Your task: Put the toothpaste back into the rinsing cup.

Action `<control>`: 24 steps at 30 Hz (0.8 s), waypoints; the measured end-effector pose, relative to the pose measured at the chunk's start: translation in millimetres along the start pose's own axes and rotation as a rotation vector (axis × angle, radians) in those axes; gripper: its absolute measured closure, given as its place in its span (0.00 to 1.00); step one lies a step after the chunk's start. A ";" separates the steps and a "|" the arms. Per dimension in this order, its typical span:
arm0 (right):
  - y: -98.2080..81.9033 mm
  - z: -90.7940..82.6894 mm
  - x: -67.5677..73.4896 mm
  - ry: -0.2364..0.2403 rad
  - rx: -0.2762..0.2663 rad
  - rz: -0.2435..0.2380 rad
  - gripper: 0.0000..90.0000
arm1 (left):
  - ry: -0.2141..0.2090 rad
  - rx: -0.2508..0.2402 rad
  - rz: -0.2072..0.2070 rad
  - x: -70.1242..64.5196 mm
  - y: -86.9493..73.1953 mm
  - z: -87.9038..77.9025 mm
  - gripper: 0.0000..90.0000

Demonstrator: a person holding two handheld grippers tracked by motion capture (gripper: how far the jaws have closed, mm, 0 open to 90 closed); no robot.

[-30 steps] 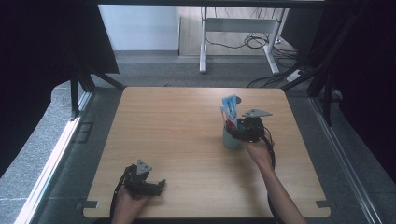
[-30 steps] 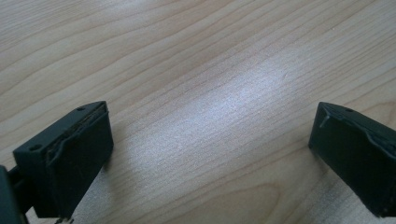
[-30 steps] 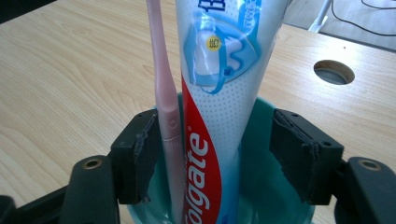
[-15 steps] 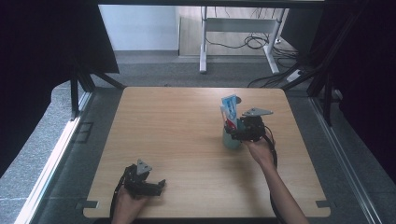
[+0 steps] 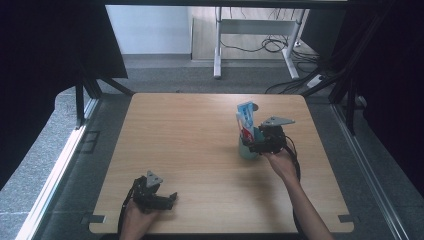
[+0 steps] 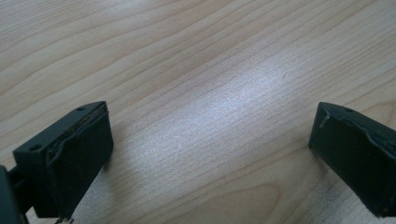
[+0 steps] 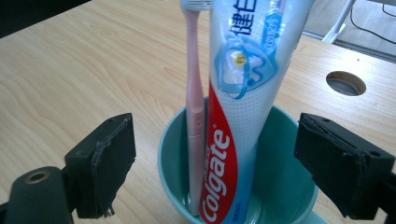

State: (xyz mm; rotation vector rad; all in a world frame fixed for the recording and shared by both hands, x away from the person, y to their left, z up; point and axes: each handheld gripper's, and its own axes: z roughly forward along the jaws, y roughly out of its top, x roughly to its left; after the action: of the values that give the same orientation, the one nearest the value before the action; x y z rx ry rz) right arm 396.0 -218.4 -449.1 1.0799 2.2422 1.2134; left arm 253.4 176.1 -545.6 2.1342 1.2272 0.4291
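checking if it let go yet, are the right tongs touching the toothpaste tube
Apart. The right gripper view shows the right tongs, just opened, with clear gaps either side of the toothpaste tube standing in the green cup.

Table [image 7: 70, 70]: light wood grain is being shown, matt, with a soft sheen where light is being caught. Cup [image 7: 275, 186]: teal, smooth and glossy, plastic or glazed, cannot be told. Toothpaste tube [image 7: 243, 93]: glossy printed plastic. Toothbrush [image 7: 195, 116]: smooth pink plastic. Right gripper [image 7: 215, 163] pads: matt black, rubbery, edges being seen as rough and frayed.
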 end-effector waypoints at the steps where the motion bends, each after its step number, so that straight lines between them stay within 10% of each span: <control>1: -0.4 -2.0 2.1 0.003 0.005 -0.008 0.10 | 0.000 0.000 0.000 0.0 0.0 0.0 0.00; 24: -13.6 -25.2 25.6 0.038 0.046 -0.104 0.05 | 0.000 0.000 0.000 0.0 0.0 0.0 0.00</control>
State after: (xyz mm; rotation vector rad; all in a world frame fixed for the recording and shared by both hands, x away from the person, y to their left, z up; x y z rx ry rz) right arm 357.8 -217.0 -445.4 0.9520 2.3345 1.1537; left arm 253.3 176.1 -545.5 2.1340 1.2276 0.4290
